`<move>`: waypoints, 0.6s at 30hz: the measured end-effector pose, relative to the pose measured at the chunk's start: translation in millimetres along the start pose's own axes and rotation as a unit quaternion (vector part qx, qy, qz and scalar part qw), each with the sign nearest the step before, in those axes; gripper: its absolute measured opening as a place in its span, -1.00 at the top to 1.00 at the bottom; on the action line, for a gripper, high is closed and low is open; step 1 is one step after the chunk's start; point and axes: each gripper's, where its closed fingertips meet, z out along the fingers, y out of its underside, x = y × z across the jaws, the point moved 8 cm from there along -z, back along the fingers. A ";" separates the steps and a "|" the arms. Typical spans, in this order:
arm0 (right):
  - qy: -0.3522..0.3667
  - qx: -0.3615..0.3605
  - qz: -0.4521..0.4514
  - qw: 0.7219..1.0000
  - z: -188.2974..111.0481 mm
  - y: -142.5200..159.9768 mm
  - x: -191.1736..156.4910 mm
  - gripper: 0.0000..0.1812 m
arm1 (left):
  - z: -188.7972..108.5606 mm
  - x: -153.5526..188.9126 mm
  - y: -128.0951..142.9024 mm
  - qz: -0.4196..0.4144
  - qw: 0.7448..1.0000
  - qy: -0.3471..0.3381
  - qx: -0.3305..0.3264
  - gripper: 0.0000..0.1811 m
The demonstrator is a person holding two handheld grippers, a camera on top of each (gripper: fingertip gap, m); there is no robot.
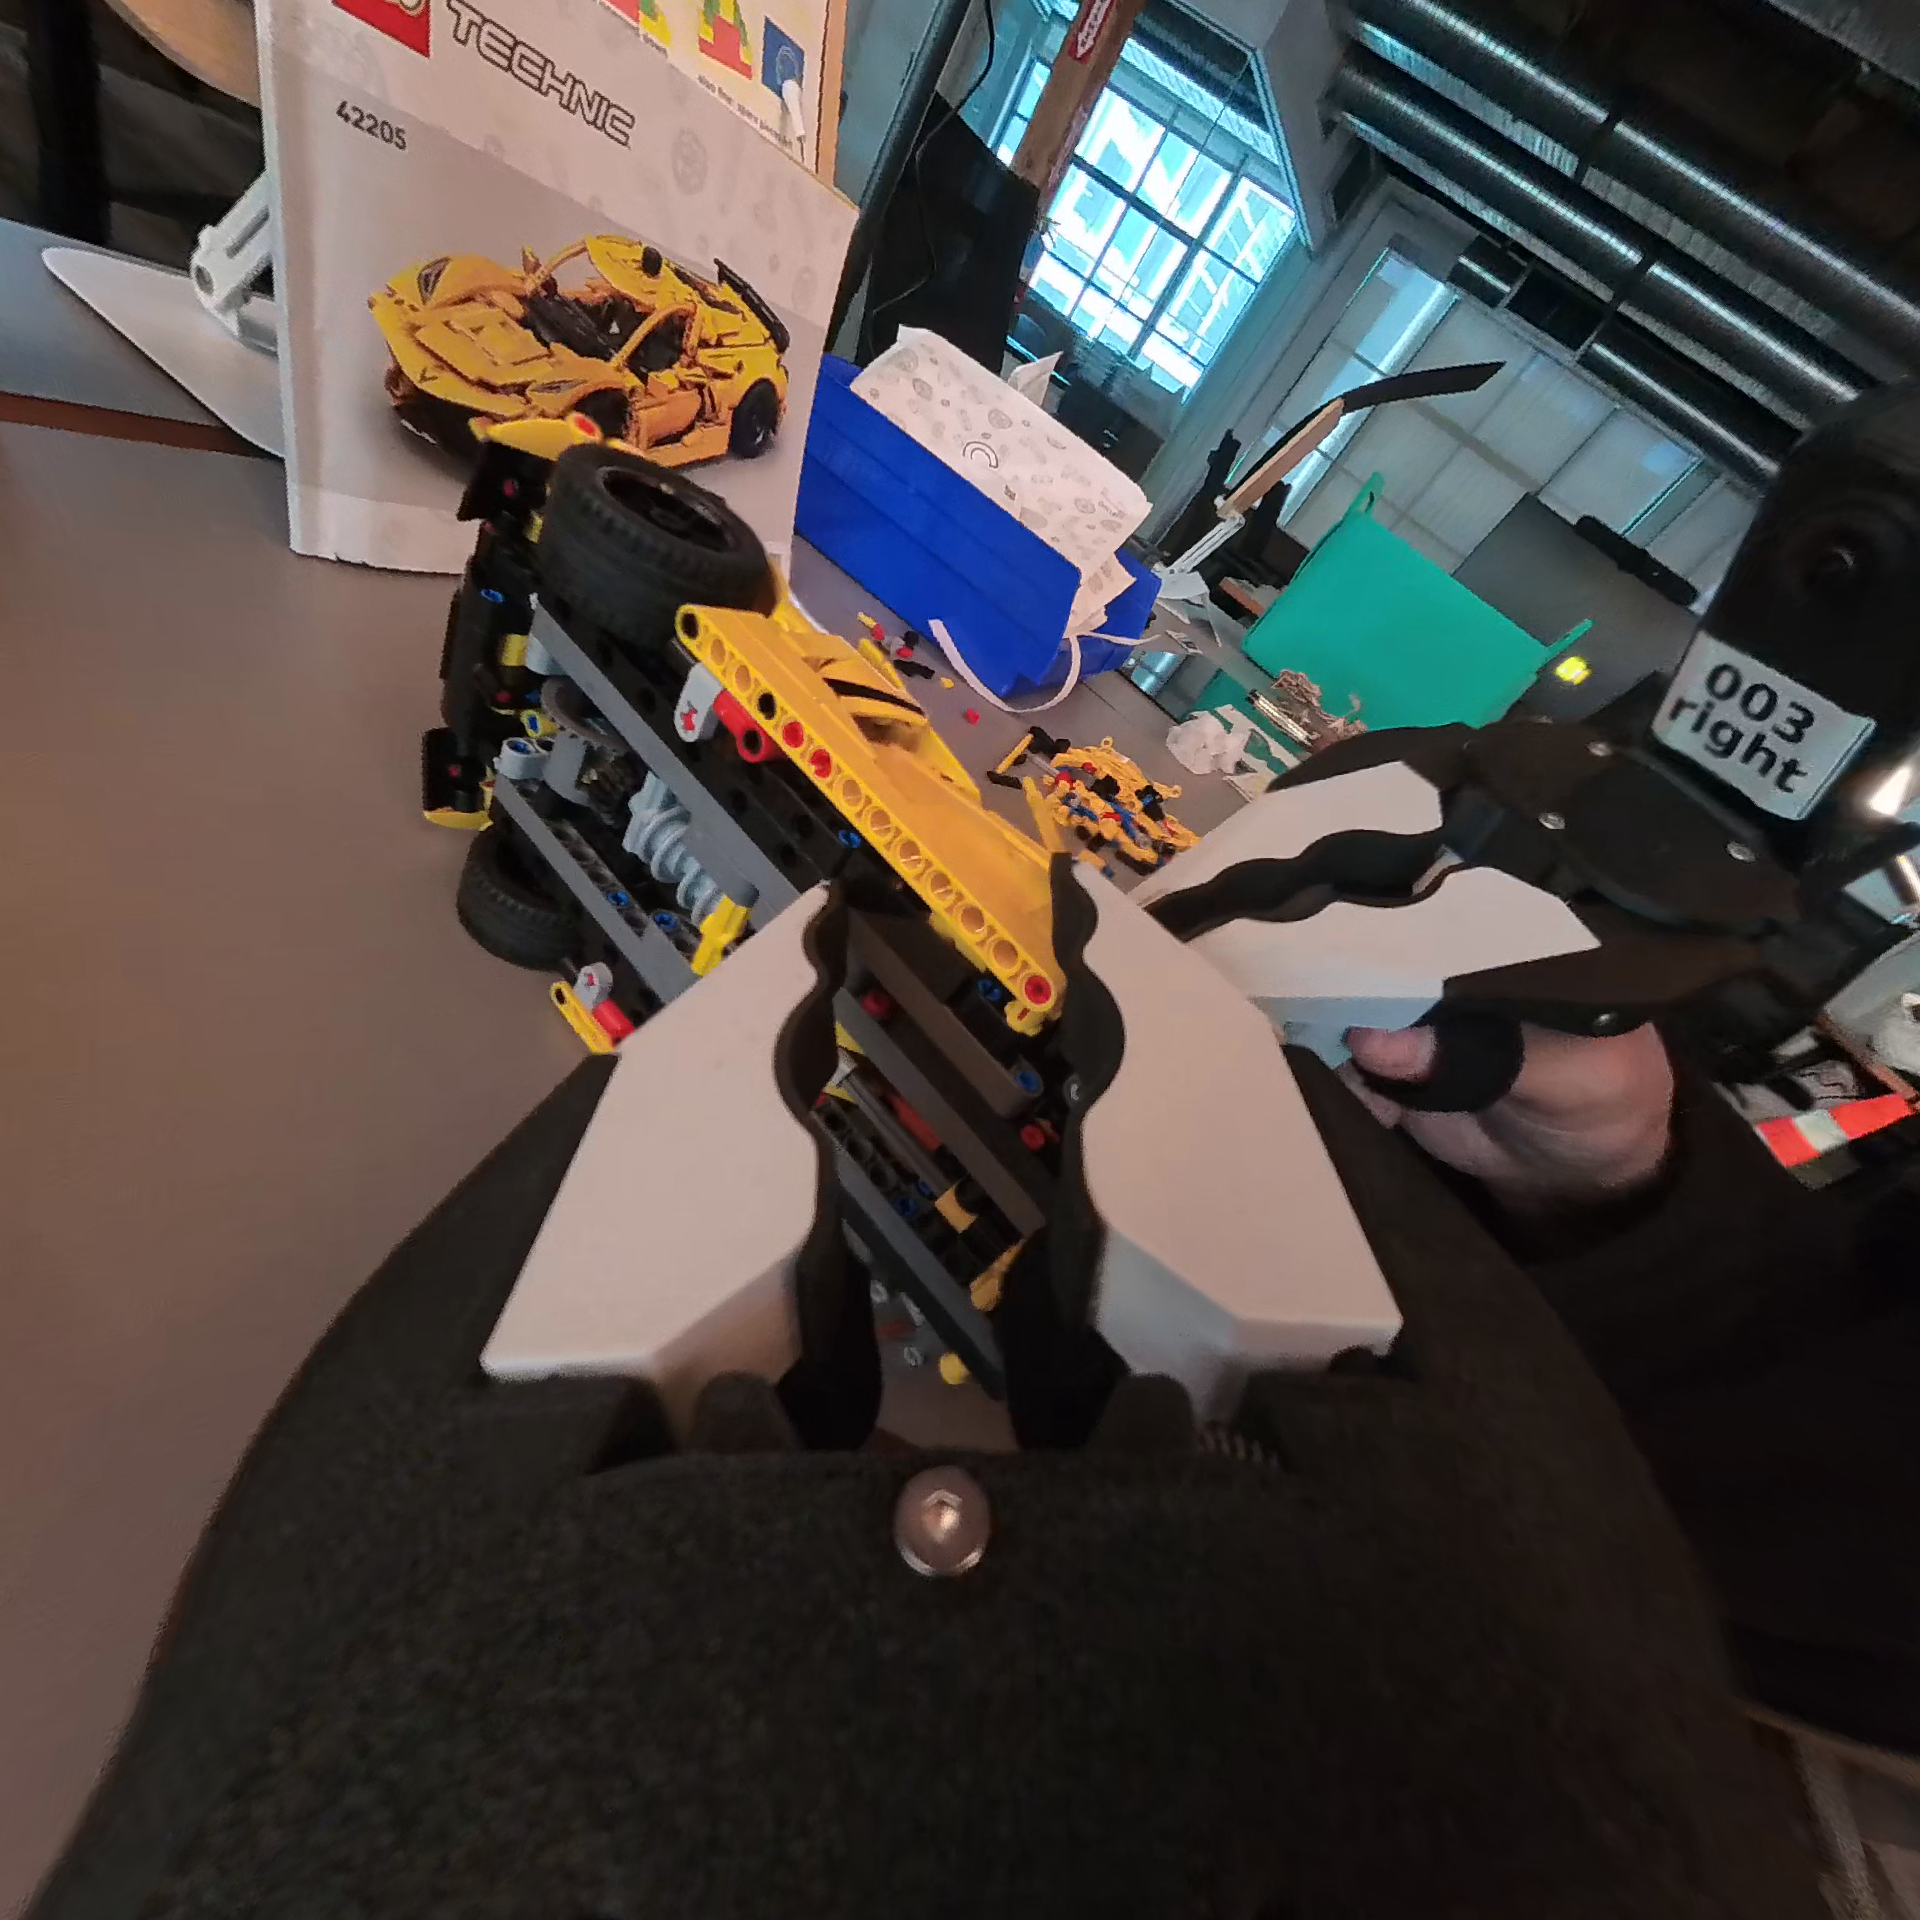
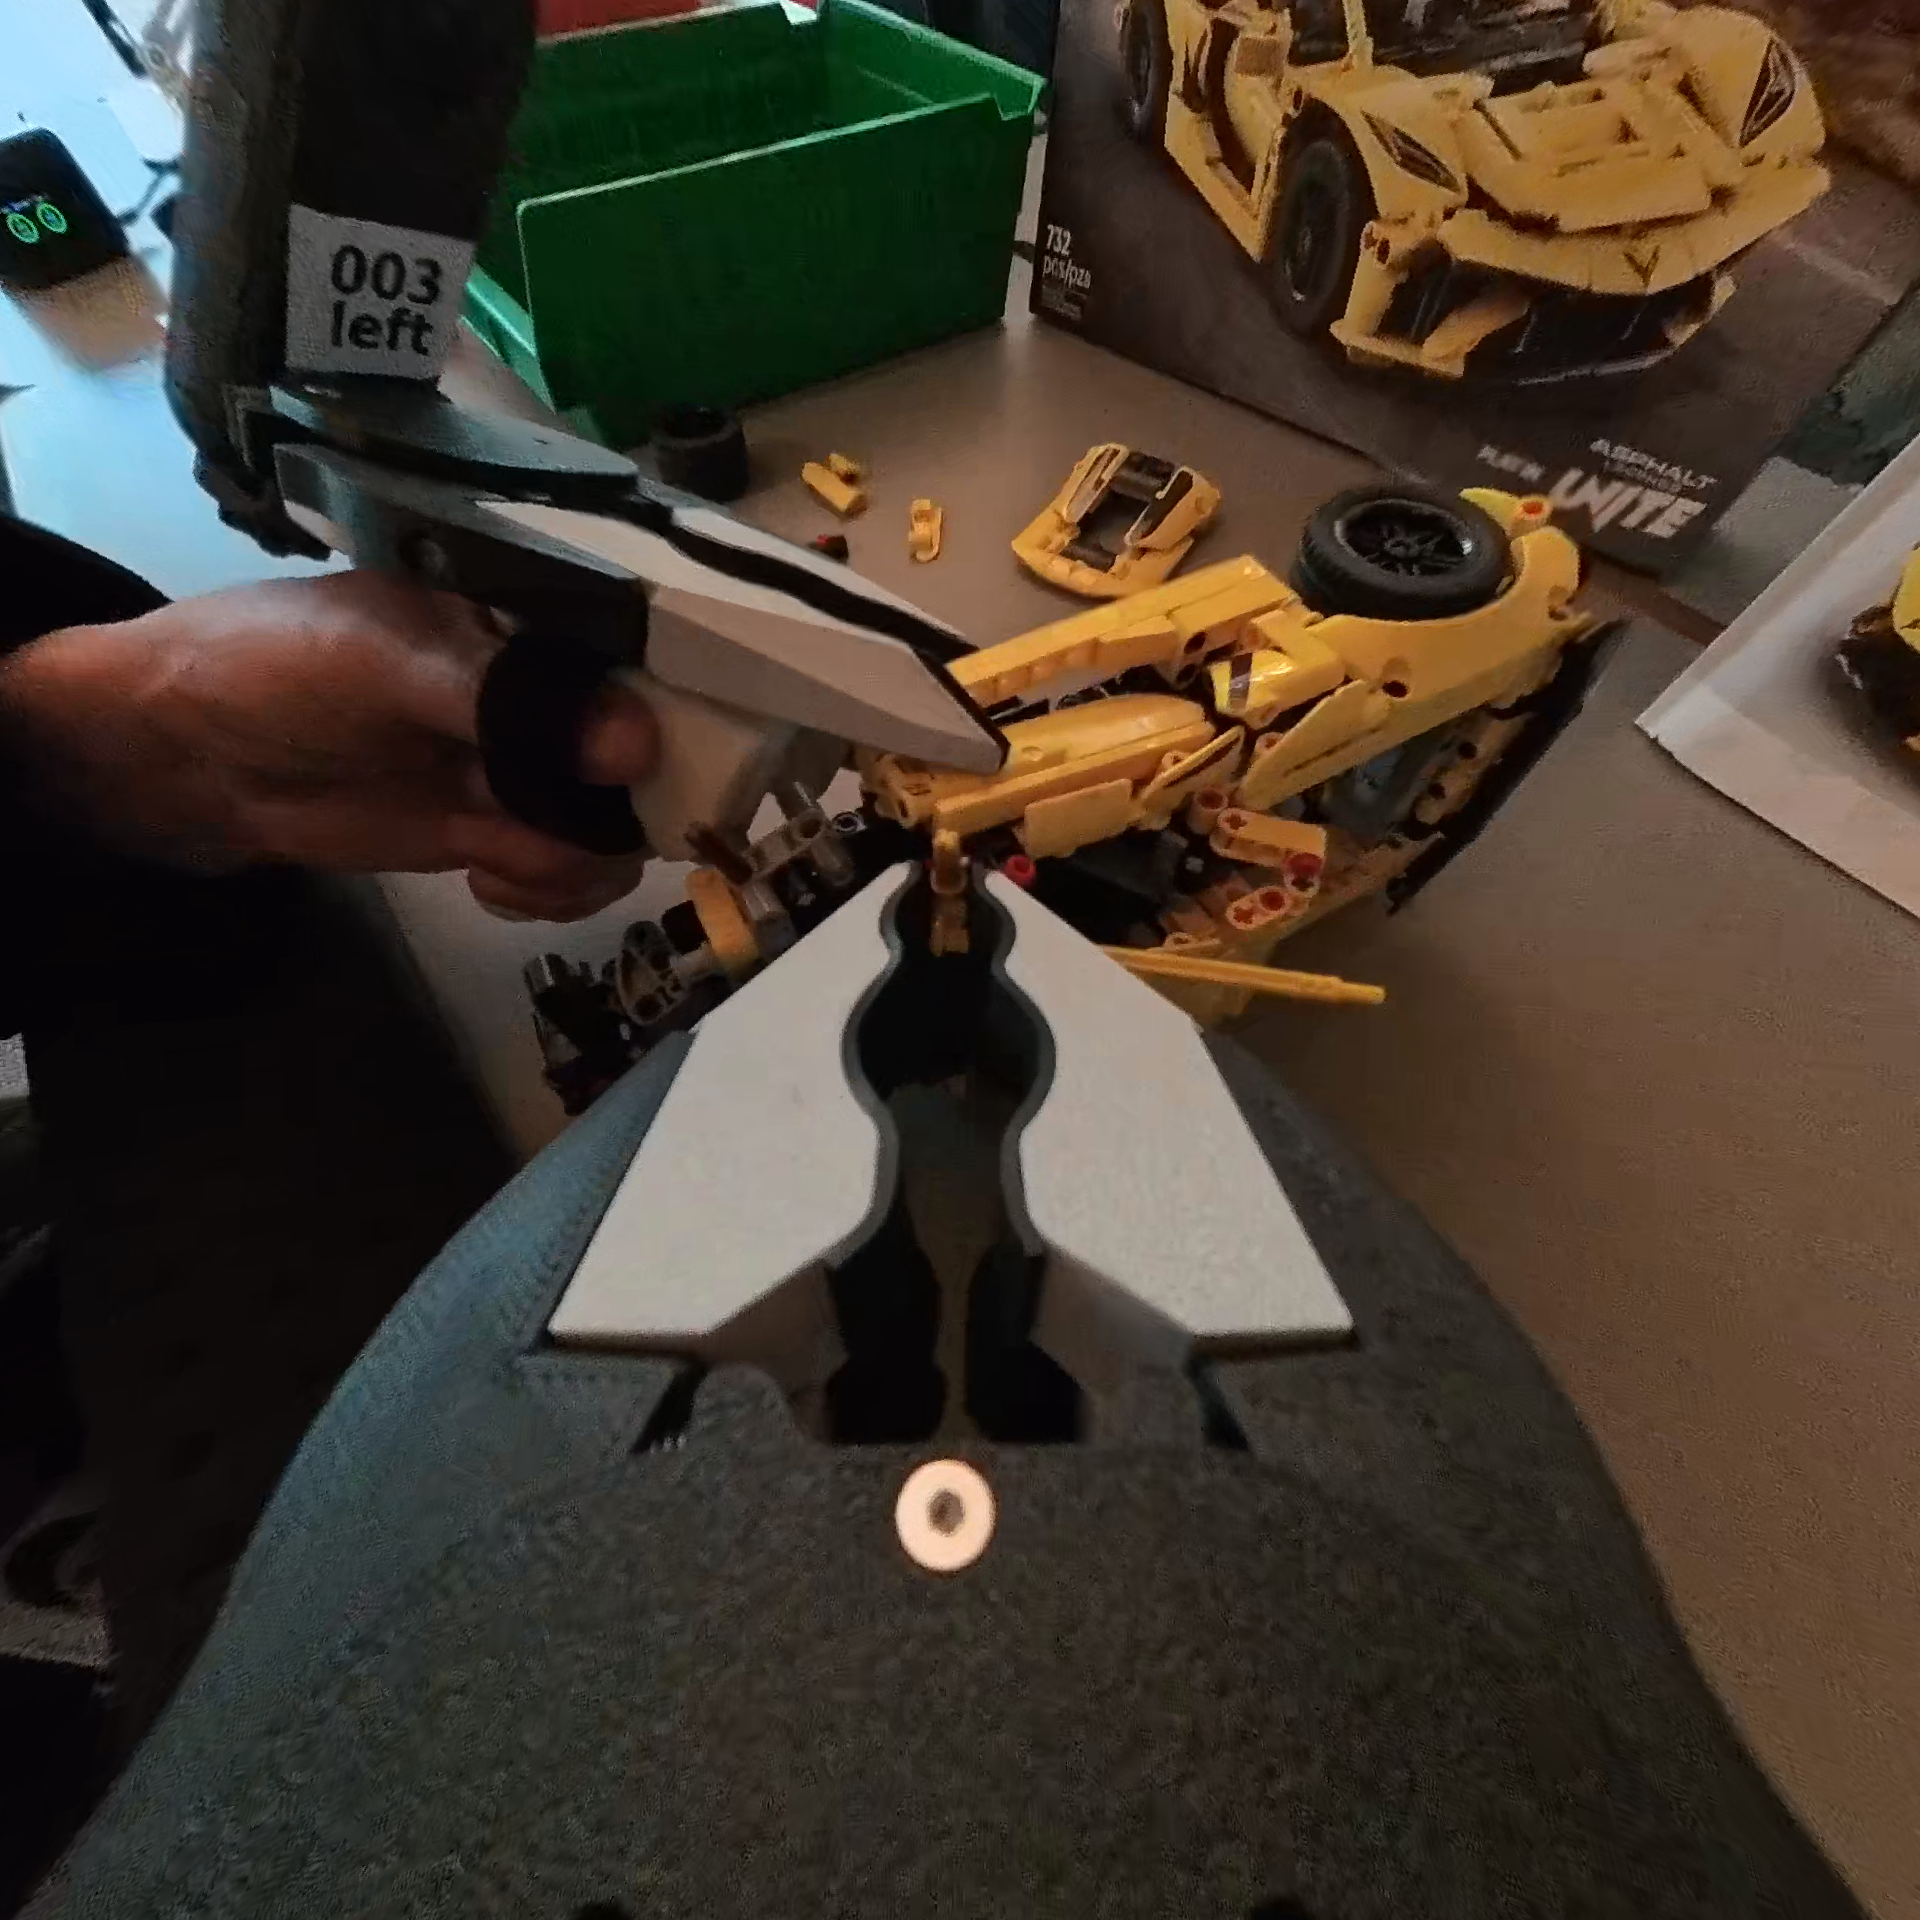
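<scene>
Grey tabletop lies bare rightward; left gripper clamps toy car; right gripper pinches its yellow peg.

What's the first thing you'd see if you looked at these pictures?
A yellow toy car built from bricks, tipped on its side on the table with a black wheel in the air. The left claw is clamped on the car's underside, while the right claw pinches a small yellow piece sticking out of it. Behind stand a green bin and the car's picture box.
</scene>
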 end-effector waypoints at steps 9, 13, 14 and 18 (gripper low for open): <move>-0.003 0.123 -0.010 0.992 -3.2 -0.6 -2.1 0.94 | -0.8 -2.8 -0.2 -0.020 1.000 0.008 -0.002 0.58; 0.013 0.193 -0.025 0.981 -39.6 -41.0 9.8 0.94 | 3.3 -0.9 0.1 -0.018 1.000 0.014 -0.009 0.56; 0.022 0.177 -0.036 0.983 -45.7 -45.2 15.2 0.94 | 3.1 -1.1 0.0 -0.019 1.000 0.014 -0.009 0.56; 0.049 0.166 0.028 0.985 -79.9 -34.8 53.5 0.94 | 2.0 -2.2 0.9 -0.038 0.999 0.021 -0.003 0.57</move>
